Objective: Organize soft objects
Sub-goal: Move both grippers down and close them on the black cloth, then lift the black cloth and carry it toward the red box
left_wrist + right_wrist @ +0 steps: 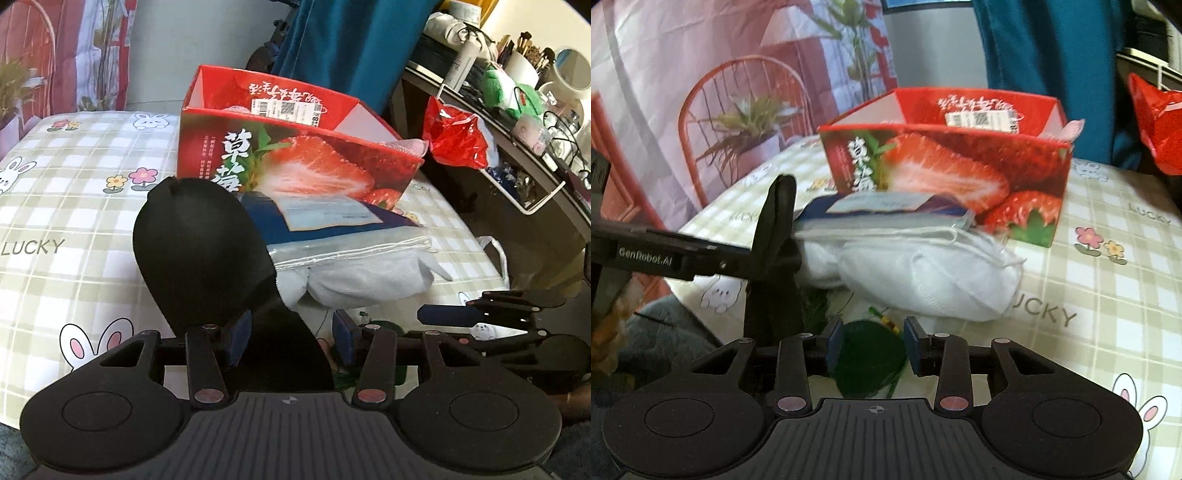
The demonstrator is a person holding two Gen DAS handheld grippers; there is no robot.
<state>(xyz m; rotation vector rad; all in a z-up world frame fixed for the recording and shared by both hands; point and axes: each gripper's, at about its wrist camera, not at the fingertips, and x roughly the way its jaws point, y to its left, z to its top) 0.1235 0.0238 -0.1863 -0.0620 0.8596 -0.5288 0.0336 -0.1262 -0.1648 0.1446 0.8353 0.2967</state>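
Note:
In the left wrist view my left gripper [291,338] is shut on a flat black soft piece [199,251]. The piece fans out wide above the jaws and leans against a white cloth bundle [354,273]. From the right wrist view the same black piece [777,229] shows edge-on and upright. My right gripper [873,343] has a round dark green soft thing [868,363] between its pads, and both pads touch it low over the table. An open red strawberry box [295,162] [945,166] stands behind the bundle, with pink cloth [410,146] at its corner.
A blue packet [317,214] lies on the white bundle. The checked rabbit tablecloth [74,206] covers the table. To the right hang a red plastic bag [454,136] and a cluttered shelf [535,122]. A teal curtain [354,40] hangs behind the box.

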